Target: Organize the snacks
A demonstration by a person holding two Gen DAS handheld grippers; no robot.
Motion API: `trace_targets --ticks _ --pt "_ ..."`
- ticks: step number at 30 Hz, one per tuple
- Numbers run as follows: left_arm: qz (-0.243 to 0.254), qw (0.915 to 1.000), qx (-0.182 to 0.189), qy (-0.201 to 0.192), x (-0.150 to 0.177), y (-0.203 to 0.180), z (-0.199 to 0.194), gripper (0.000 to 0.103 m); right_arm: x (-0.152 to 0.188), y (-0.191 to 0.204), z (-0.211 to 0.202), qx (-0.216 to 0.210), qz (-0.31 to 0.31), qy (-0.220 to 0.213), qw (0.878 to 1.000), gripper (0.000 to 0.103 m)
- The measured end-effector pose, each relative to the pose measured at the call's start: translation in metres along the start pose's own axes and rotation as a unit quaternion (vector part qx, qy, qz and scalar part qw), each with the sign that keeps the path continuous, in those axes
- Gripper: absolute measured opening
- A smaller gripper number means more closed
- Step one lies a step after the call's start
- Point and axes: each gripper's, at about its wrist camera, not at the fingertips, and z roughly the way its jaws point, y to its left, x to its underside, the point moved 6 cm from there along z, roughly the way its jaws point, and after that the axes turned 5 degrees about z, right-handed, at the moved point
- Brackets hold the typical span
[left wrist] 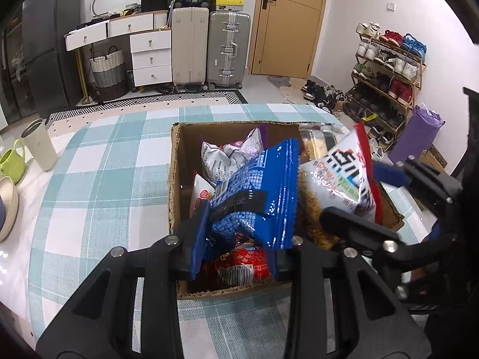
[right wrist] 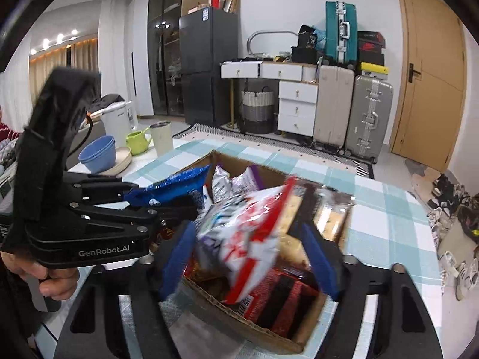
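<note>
A cardboard box full of snack packets sits on the checked tablecloth; it also shows in the right wrist view. My left gripper is shut on a blue snack bag and holds it over the box; the bag also shows in the right wrist view. My right gripper has its blue fingers spread around a red-and-white snack bag, which is motion-blurred above the box. The same bag shows in the left wrist view beside the right gripper.
A beige tumbler, a green cup and stacked bowls stand at the table's left side. Suitcases, drawers and a shoe rack line the far walls.
</note>
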Motion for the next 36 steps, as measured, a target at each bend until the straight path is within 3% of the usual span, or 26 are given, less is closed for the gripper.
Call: trace_targets --ticks 9,11,12,17,18,20,24,36 --pt "-0.005 1.0000 -0.008 -0.002 0.001 0.002 -0.009 0.034 0.000 -0.008 -0.025 0.021 0.011 -0.015 1.000 0.096" --pt "-0.004 0.9999 -0.011 -0.006 0.001 0.002 -0.015 0.041 0.003 -0.012 -0.031 0.029 0.019 -0.016 0.999 0.096" --pt "-0.005 0.9999 -0.013 -0.008 0.002 0.001 -0.018 0.050 0.005 -0.015 -0.033 0.029 0.025 -0.015 0.999 0.097" --pt "-0.005 0.9998 0.011 -0.014 0.005 -0.007 -0.034 0.073 0.011 -0.025 -0.046 0.028 0.056 -0.020 0.998 0.102" --pt "-0.002 0.9998 0.003 -0.017 0.006 -0.008 -0.038 0.086 0.013 -0.027 -0.048 0.030 0.061 -0.021 0.997 0.102" --pt "0.002 0.9995 -0.019 -0.027 0.009 -0.008 -0.048 0.089 0.017 -0.030 -0.053 0.030 0.072 -0.022 0.997 0.102" --pt "-0.002 0.9992 -0.029 -0.027 0.017 -0.007 -0.059 0.102 0.028 -0.033 -0.062 0.033 0.084 -0.024 0.996 0.102" --pt "-0.003 0.9981 -0.032 -0.052 0.058 -0.016 -0.101 0.102 0.062 -0.013 -0.083 0.017 0.084 -0.034 0.996 0.102"
